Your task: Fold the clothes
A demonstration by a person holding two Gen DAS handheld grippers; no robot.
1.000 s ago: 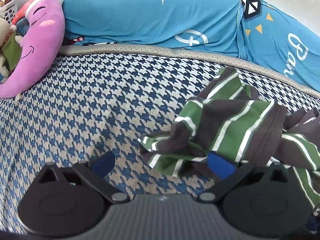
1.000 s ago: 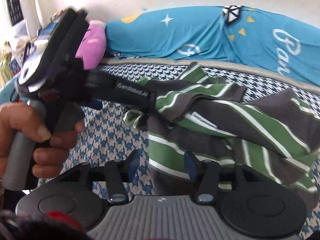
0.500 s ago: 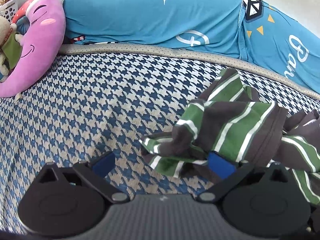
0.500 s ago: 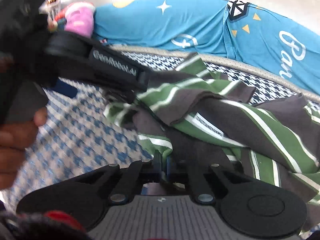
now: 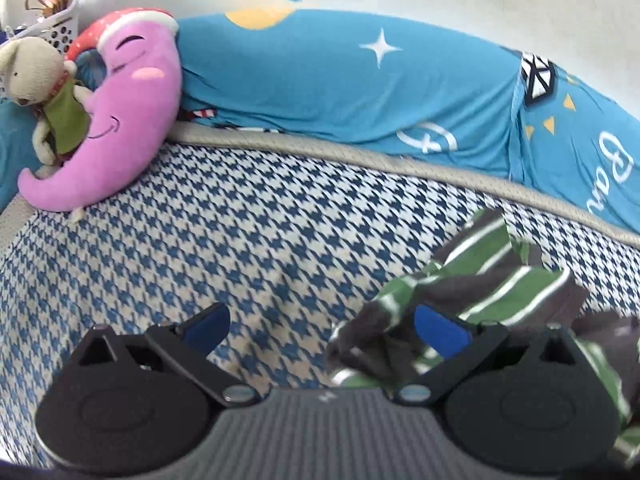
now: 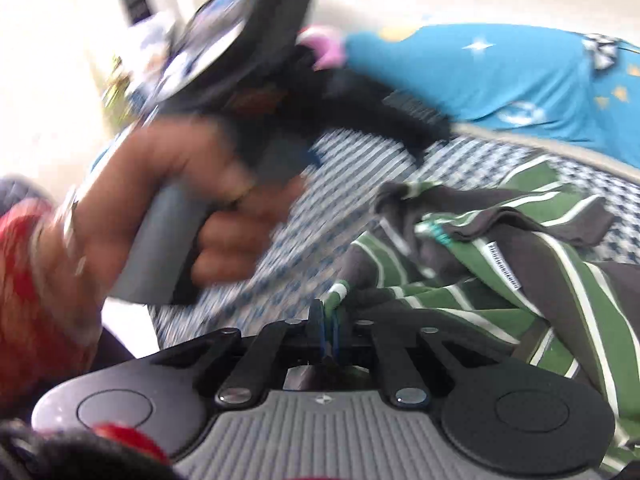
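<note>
1. We see the bed [image 5: 248,248], its houndstooth cover filling the middle of the left wrist frame.
2. The striped garment [image 6: 520,264] lies crumpled at right of both frames, not folded.
3. Our left hand-held gripper [image 5: 320,328] stands wide apart, one blue pad touching cloth at lower right.
4. Our right hand-held gripper [image 6: 326,330] is clamped on a garment edge at lower centre; we judge a hem should be pulled taut and spread flat.

Right gripper [image 6: 327,330] clamps striped shirt [image 6: 500,264] — hand [image 6: 176,200] blurred
</note>
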